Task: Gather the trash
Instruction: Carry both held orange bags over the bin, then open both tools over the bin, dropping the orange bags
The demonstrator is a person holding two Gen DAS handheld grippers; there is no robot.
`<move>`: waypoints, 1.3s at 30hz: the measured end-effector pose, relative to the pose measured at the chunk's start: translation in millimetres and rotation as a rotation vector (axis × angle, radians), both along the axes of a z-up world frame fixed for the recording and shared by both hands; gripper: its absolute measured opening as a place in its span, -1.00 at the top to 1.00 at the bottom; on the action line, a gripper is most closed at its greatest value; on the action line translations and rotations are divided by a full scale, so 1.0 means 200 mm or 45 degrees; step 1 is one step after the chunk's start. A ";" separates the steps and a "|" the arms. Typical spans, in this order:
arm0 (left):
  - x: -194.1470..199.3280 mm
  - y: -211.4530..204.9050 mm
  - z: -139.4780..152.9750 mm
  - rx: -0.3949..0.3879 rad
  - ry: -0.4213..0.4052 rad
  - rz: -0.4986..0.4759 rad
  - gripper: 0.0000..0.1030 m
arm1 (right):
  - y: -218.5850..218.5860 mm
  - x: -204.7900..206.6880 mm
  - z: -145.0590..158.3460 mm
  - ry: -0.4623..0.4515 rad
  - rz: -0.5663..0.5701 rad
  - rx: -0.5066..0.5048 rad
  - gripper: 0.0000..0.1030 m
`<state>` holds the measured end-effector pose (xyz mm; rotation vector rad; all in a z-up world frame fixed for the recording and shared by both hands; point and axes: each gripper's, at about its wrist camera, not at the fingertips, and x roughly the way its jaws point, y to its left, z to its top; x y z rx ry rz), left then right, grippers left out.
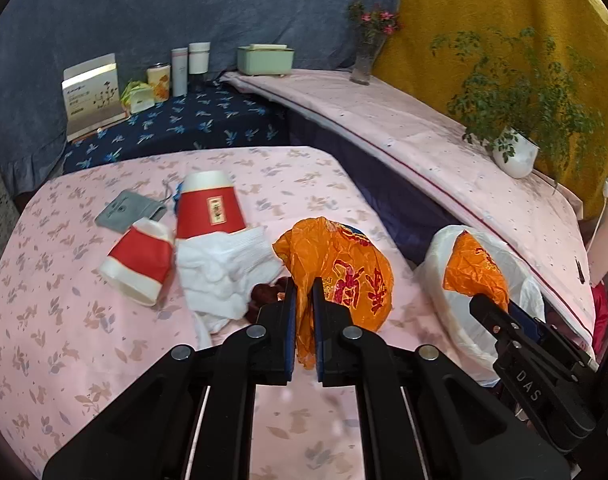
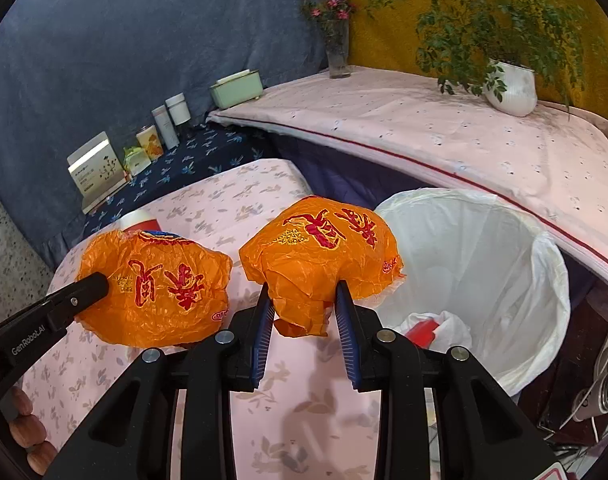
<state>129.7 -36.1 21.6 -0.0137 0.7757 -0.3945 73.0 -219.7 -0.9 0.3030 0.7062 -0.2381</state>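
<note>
The left gripper [image 1: 304, 312] has its jaws pinched nearly together on a fold of a crumpled orange plastic bag [image 1: 336, 268] with red print, which hangs above the pink flowered tabletop [image 1: 83, 340] near its right edge; the right gripper [image 2: 306, 312] has its jaws partly closed on the lower folds of a second orange bag [image 2: 320, 256], held at the right edge of the tabletop, just beside the white-lined trash bin [image 2: 504, 264] that stands off that edge; in the bin lie a red cup [image 2: 422, 330] and some white paper [image 2: 452, 328].

On the tabletop, toward its left half, a red and white paper cup [image 1: 209, 208] stands upside down; a second, crushed paper cup [image 1: 137, 264] lies on its side just left of it; a heap of white tissues [image 1: 223, 272] touches the foot of the upright cup and reaches toward the left gripper; some dark red bits [image 1: 263, 294] lie at the edge of the tissues, too small to tell what they are; a grey pouch [image 1: 121, 210] lies behind the crushed cup, nearer the far edge.

Beyond the far edge, a lower surface with a dark blue flowered cloth [image 1: 191, 120] carries a box [image 1: 91, 94] and several containers [image 1: 189, 66]; a long pink-covered shelf [image 1: 424, 144] on the right bears a pale green box [image 1: 265, 60], a glass vase of flowers [image 1: 368, 48] and a potted plant [image 1: 516, 152].
</note>
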 end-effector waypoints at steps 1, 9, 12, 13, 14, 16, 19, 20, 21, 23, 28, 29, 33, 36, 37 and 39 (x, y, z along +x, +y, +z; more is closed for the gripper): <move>-0.01 -0.03 0.01 0.000 -0.006 -0.011 0.87 | -0.02 -0.01 0.01 -0.005 -0.009 0.000 0.44; -0.09 -0.29 0.09 0.001 -0.042 -0.119 0.87 | -0.21 -0.13 0.03 -0.027 -0.097 0.004 0.44; -0.11 -0.39 0.09 0.002 -0.041 -0.162 0.87 | -0.30 -0.17 0.03 -0.026 -0.130 0.004 0.44; -0.12 -0.43 0.09 0.002 -0.039 -0.177 0.87 | -0.32 -0.18 0.03 -0.025 -0.144 0.002 0.44; -0.12 -0.46 0.09 0.006 -0.040 -0.191 0.87 | -0.35 -0.20 0.02 -0.024 -0.155 0.003 0.44; -0.13 -0.53 0.08 0.011 -0.042 -0.213 0.87 | -0.41 -0.22 0.02 -0.021 -0.178 0.005 0.44; -0.14 -0.62 0.07 0.024 -0.042 -0.246 0.87 | -0.48 -0.25 0.00 -0.015 -0.207 0.005 0.44; -0.14 -0.65 0.07 0.029 -0.041 -0.256 0.87 | -0.50 -0.25 0.00 -0.013 -0.215 0.006 0.43; -0.14 -0.68 0.06 0.033 -0.038 -0.265 0.87 | -0.52 -0.26 -0.01 -0.010 -0.221 0.009 0.43; -0.14 -0.74 0.05 0.038 -0.030 -0.279 0.87 | -0.55 -0.26 -0.02 -0.005 -0.230 0.013 0.43; -0.12 -0.82 0.01 0.042 0.009 -0.299 0.82 | -0.61 -0.26 -0.05 0.005 -0.251 0.026 0.42; -0.12 -0.83 0.00 0.043 0.022 -0.296 0.81 | -0.62 -0.26 -0.06 0.009 -0.253 0.030 0.41; -0.09 -0.85 -0.03 0.049 0.044 -0.283 0.34 | -0.64 -0.25 -0.09 0.023 -0.260 0.042 0.35; -0.09 -0.86 -0.05 0.069 0.029 -0.281 0.24 | -0.64 -0.24 -0.11 0.028 -0.263 0.046 0.30; -0.09 -0.86 -0.05 0.075 0.028 -0.280 0.23 | -0.64 -0.24 -0.11 0.029 -0.265 0.046 0.26; -0.09 -0.85 -0.06 0.084 0.027 -0.271 0.12 | -0.64 -0.24 -0.12 0.030 -0.268 0.045 0.24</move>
